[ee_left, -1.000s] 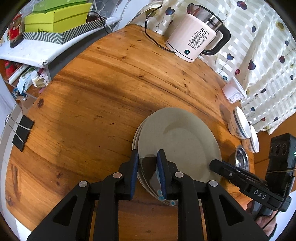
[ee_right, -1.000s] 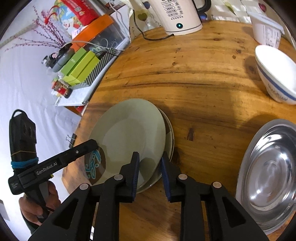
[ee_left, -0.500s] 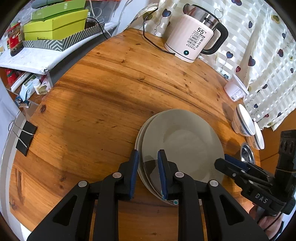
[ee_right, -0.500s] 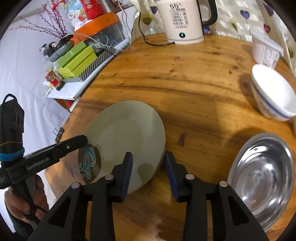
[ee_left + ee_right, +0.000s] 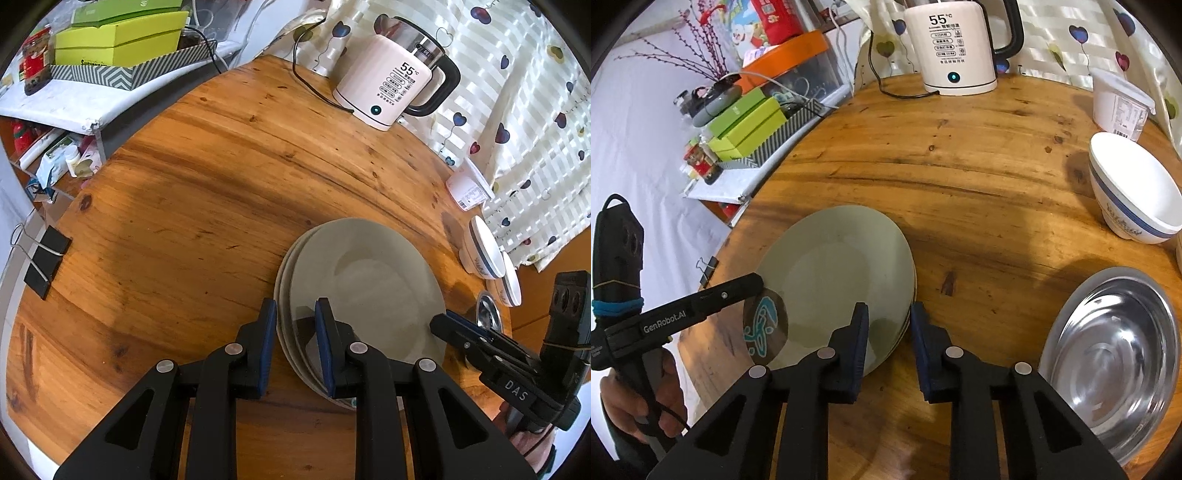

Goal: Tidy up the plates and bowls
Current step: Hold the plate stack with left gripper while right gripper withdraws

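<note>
1. Near the tabletop's front edge sits a stack of round grey-green ceramic plates (image 5: 364, 291), lying flat and slightly offset.
2. Bare round wooden tabletop (image 5: 207, 206) stretches behind it toward the white electric kettle (image 5: 391, 92).
3. Left gripper (image 5: 295, 332) and right gripper (image 5: 889, 334) straddle opposite rims, jaws parted, unclamped.

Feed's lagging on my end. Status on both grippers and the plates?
Left gripper open, straddling plate stack rim. Right gripper open at opposite rim. Stack flat on table. Steel bowl, white bowl apart, not blocking.
</note>
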### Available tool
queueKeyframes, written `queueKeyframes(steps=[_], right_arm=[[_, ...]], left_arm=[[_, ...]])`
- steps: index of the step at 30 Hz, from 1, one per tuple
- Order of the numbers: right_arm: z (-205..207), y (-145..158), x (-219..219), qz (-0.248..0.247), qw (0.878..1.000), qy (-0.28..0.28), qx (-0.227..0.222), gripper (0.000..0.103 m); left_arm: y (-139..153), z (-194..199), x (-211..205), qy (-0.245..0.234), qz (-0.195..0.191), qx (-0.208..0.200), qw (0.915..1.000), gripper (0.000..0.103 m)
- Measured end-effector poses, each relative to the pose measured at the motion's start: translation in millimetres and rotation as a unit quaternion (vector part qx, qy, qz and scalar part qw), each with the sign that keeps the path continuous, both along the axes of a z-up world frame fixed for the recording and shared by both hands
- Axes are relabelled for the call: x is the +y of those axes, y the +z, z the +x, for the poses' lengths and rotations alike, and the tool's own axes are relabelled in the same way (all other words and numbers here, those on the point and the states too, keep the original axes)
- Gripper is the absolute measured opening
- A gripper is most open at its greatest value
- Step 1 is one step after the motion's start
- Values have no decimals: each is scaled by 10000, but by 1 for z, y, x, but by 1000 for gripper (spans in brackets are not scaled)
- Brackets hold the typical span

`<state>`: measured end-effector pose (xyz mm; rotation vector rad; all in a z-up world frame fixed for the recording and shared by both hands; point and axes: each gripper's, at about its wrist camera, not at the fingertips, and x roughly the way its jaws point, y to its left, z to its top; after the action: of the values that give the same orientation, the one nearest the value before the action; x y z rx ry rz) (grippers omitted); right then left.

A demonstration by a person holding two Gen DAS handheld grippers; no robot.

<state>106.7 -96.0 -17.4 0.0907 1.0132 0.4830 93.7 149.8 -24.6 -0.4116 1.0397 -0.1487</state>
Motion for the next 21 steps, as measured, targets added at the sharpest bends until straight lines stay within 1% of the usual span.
queueKeyframes(steps=[1, 4, 10, 13, 15, 16, 17, 21], right_arm=[[0, 1, 0, 5, 10000, -5, -19, 19], [1, 1, 0, 32, 10000, -14, -40, 18], [3, -2, 0, 36, 10000, 1, -3, 18], [3, -2, -3, 114, 9999, -19, 34, 19], [3, 0, -7, 184, 9998, -47, 14, 22], [3, 2, -9, 195, 9998, -76, 0, 27], [3, 4, -11, 206, 9997, -106, -21, 29], [-2, 11, -19, 284, 9995, -134, -101, 30]], left_arm=[[0, 0, -1, -3, 12, -6, 10000, 21], [1, 2, -1, 5, 31, -10, 10000, 21], [0, 3, -2, 8, 39, -17, 10000, 21], [0, 4, -1, 7, 27, -18, 10000, 21], [1, 4, -1, 22, 35, -30, 10000, 21], [1, 4, 0, 38, 37, -35, 10000, 21], [2, 3, 1, 65, 48, -52, 10000, 21], [9, -1, 4, 187, 176, -150, 9996, 21]])
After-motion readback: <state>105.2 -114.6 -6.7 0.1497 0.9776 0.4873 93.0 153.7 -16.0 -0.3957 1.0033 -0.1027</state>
